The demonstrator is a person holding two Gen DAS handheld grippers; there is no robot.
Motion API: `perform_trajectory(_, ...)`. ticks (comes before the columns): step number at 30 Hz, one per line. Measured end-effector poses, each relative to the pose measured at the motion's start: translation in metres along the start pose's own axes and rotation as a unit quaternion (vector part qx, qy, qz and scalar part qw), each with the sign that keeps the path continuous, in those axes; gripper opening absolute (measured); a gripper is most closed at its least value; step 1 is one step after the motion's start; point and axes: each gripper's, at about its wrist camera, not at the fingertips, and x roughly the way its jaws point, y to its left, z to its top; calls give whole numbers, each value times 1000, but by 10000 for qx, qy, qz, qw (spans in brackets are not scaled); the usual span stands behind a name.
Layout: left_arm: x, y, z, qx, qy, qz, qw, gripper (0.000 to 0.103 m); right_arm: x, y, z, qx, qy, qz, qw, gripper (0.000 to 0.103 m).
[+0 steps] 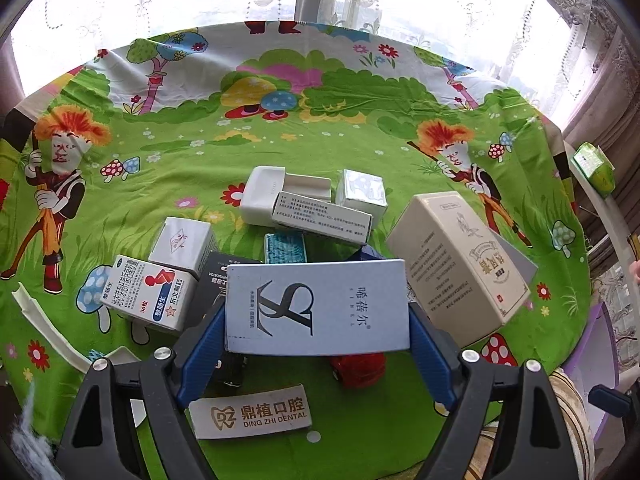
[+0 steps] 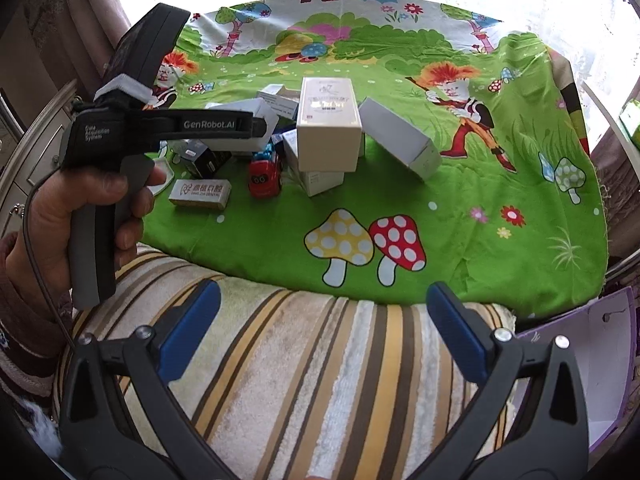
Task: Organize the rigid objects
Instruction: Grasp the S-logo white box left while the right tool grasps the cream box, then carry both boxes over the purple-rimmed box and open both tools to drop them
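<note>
The surface under its cartoon cloth (image 1: 320,140) bears a jumble of cartons. Tallest is the cream box (image 1: 460,264), tilted just right of the pale blue box (image 1: 320,308). The left tool (image 1: 316,320) has that blue box between its blue pads, jaws wide and touching both ends: a pickup, I judge. Next comes a lift clear of the red toy car (image 1: 360,368) beneath. The right tool (image 2: 324,332) hangs wide open, empty, near the cloth's edge.
</note>
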Motion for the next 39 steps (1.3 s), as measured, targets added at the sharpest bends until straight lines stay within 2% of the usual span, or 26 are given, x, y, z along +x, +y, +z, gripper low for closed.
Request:
perform_trajectory(8, -30, 31, 3, -425, -575, 107, 9974, 86, 27, 5, 65, -377, -292, -150, 9988, 103)
perform_trajectory(11, -35, 42, 1, -591, -665, 120, 9960, 86, 44, 11, 81, -511, -271, -189, 9981, 103)
perform_trajectory(16, -36, 50, -2, -735, -701, 90, 9948, 86, 75, 12, 94, -347, -136, -141, 9992, 101)
perform_trajectory(20, -36, 50, -6, -769, -714, 36, 9945, 86, 96, 12, 92, -243, 53, -40, 9997, 85)
perform_trajectory(22, -38, 49, -7, -763, -739, -1, 9943, 86, 103, 13, 88, -242, 160, -16, 9996, 69)
perform_trajectory(23, -39, 47, -7, -750, -753, -16, 9943, 86, 104, 13, 86, -237, 195, 12, 9995, 57)
perform_trajectory(24, -41, 46, -8, -743, -770, -17, 9943, 86, 104, 13, 84, -216, 209, 65, 9995, 55)
perform_trajectory(33, -67, 15, -18, -502, -882, -266, 9945, 86, 55, 1, 59, -48, -122, 211, 9997, 55)
perform_trajectory(39, -84, -20, -39, -344, -805, -657, 9940, 86, 11, -28, 27, 317, -346, 196, 9987, 55)
